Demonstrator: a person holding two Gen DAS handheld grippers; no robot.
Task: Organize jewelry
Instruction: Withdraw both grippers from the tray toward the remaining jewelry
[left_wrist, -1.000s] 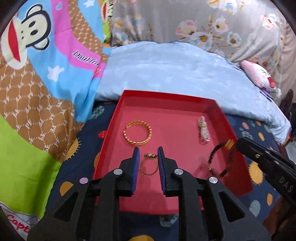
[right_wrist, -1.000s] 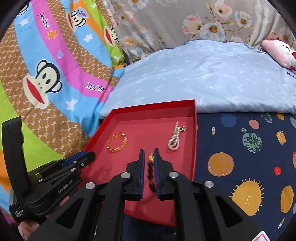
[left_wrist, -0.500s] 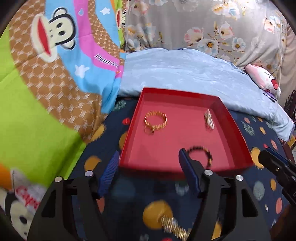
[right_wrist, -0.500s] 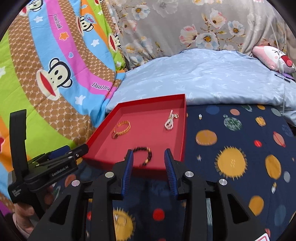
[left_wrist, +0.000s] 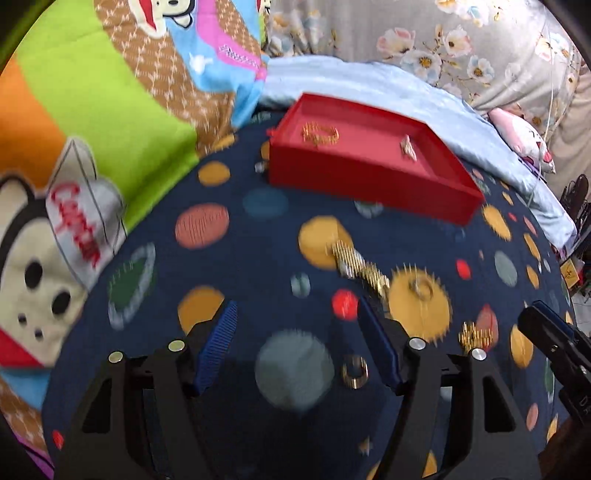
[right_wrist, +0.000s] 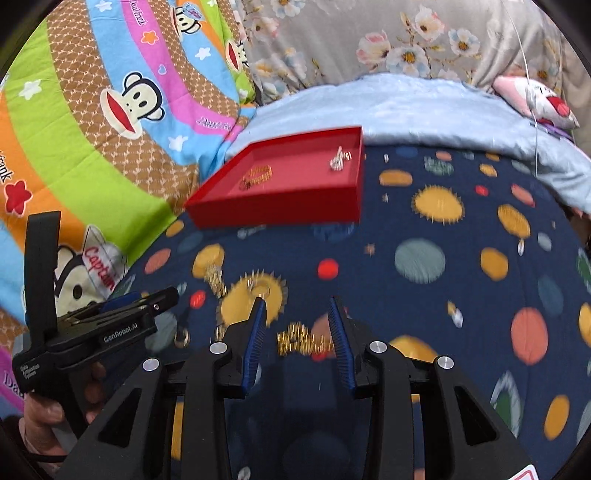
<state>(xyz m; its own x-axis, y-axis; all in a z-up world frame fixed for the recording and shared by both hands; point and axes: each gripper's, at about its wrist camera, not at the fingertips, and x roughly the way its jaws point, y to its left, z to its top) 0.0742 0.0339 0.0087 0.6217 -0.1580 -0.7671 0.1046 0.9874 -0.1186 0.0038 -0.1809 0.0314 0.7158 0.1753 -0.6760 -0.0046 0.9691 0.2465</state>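
Observation:
A red tray (left_wrist: 369, 181) (right_wrist: 280, 210) lies on the dark planet-print bedsheet and holds a gold bangle (left_wrist: 320, 133) (right_wrist: 256, 175) and a white pearl piece (left_wrist: 408, 148) (right_wrist: 338, 161). Loose jewelry lies on the sheet in front of the tray: a gold chain (left_wrist: 360, 267) (right_wrist: 216, 282), a small ring (left_wrist: 354, 371) (right_wrist: 181, 339) and a gold beaded piece (right_wrist: 303, 342) (left_wrist: 474, 336). My left gripper (left_wrist: 297, 321) is open and empty, with the ring just inside its right finger. My right gripper (right_wrist: 297, 304) is open, with the beaded piece between its fingers.
A colourful monkey-print quilt (right_wrist: 92, 122) is bunched at the left. A light blue blanket (right_wrist: 406, 107) and a floral pillow (right_wrist: 369, 37) lie behind the tray. A small plush toy (right_wrist: 535, 98) sits at the far right.
Both grippers have pulled back from the tray, opened wide and let go of the ring and the dark bead bracelet there. They now hover low over the loose jewelry on the sheet.

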